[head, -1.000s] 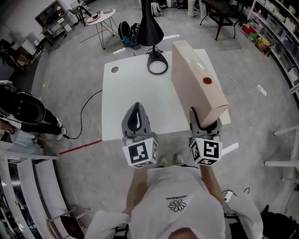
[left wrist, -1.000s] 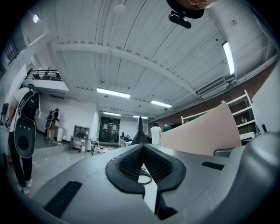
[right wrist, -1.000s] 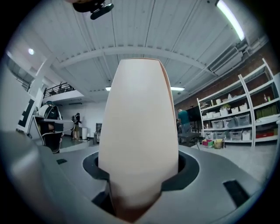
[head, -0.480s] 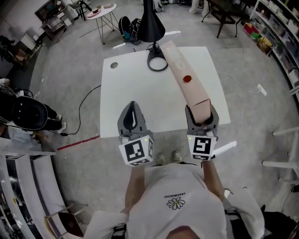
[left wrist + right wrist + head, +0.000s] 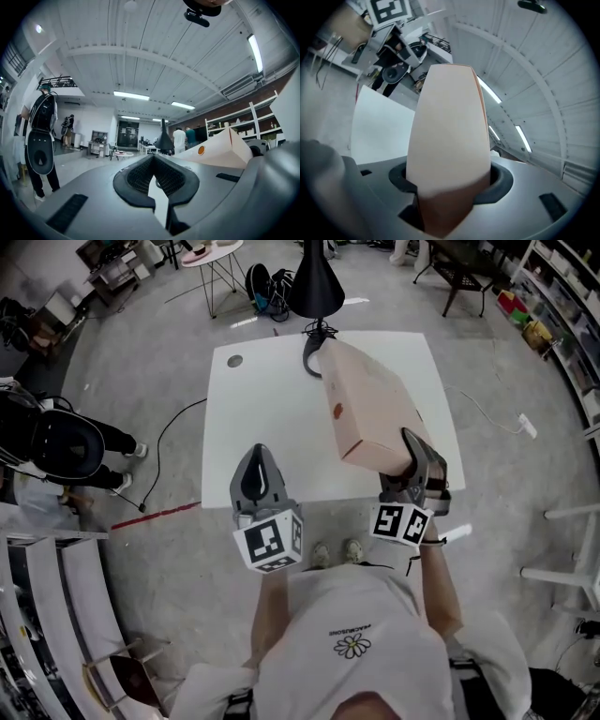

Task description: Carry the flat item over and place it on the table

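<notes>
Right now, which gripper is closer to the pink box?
Right. The right gripper clamps the near end of the pink box; the left gripper hangs apart, to its left.

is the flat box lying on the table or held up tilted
Held tilted: the right gripper clamps the near end of the flat box, whose broad face slants above the white table.

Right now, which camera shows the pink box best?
The head view: the whole box shows, tilted over the white table. The right gripper view shows only its clamped end; the left gripper view, one side.
</notes>
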